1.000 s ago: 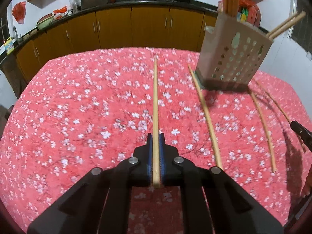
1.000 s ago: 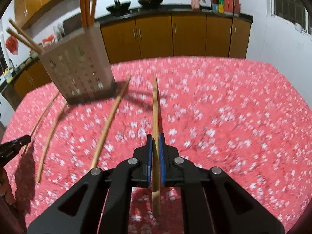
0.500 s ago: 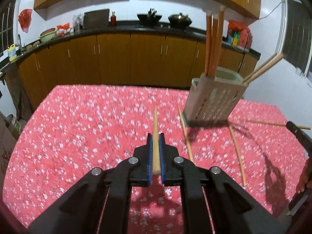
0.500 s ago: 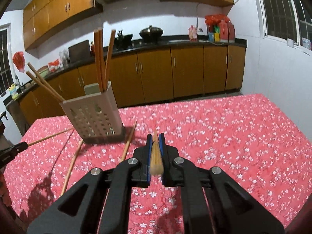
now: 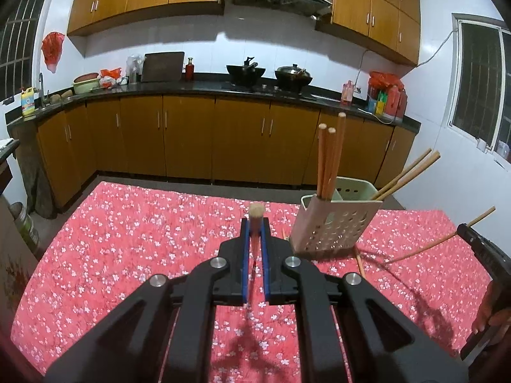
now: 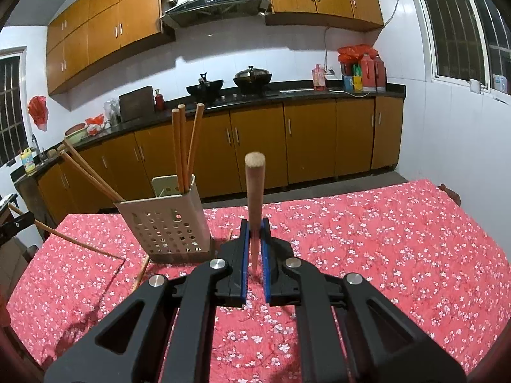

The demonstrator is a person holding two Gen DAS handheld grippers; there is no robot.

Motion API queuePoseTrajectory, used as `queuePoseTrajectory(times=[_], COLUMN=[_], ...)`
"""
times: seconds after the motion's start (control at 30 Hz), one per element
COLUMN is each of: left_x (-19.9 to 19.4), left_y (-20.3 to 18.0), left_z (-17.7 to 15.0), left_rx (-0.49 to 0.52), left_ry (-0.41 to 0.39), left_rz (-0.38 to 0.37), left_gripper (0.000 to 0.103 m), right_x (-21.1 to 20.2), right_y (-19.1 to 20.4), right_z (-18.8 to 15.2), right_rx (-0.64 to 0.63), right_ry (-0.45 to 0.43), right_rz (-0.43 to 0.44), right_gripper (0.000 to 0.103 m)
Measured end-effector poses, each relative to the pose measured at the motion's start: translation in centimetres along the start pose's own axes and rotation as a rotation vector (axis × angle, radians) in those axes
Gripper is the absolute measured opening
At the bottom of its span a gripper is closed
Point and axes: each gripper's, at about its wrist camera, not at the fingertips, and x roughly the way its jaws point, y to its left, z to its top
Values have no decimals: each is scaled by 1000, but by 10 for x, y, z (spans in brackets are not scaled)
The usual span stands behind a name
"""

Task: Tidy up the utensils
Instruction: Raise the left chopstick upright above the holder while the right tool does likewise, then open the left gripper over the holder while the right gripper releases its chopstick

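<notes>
The left gripper (image 5: 255, 223) pinches a chopstick (image 5: 256, 213) between pressed blue pads, its butt end facing the lens. The right gripper (image 6: 255, 223) likewise clamps a second chopstick (image 6: 254, 188). The perforated holder (image 5: 330, 226) stands at two o'clock on the floral tablecloth (image 5: 143, 239), seemingly holding five chopsticks.

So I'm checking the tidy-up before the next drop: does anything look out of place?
Yes. Loose chopsticks lie on the red tablecloth beside the perforated holder instead of in it. Two chopsticks in the holder lean far out over its rim while three others stand nearly upright.
</notes>
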Motion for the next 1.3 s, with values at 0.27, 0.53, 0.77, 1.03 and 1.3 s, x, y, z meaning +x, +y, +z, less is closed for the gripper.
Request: queuePoseTrajectory(times=[0.27,0.53,0.77,1.03,1.3], left_x=[-17,-48,-60,-27,22], left_y=[-8,-33,-54,-64,-66], left_z=[15,50,81,103,92], left_rx=[23,39,22,-37,-62], left_ry=[-43,-130,-261,-326,-264], left_rz=[-38,-157,-176,-145,-137], left_gripper=[8,8,8,8,8], right_x=[-15,-53,-53,-12,36], right_y=[2,19,43,64,75], right_z=[23,73,96,105,87], right_rx=[12,44,35,19,4], right_ry=[-57,-205,-320,-328,-189], right_rz=[44,182,212,201,202], right_gripper=[7,7,7,7,7])
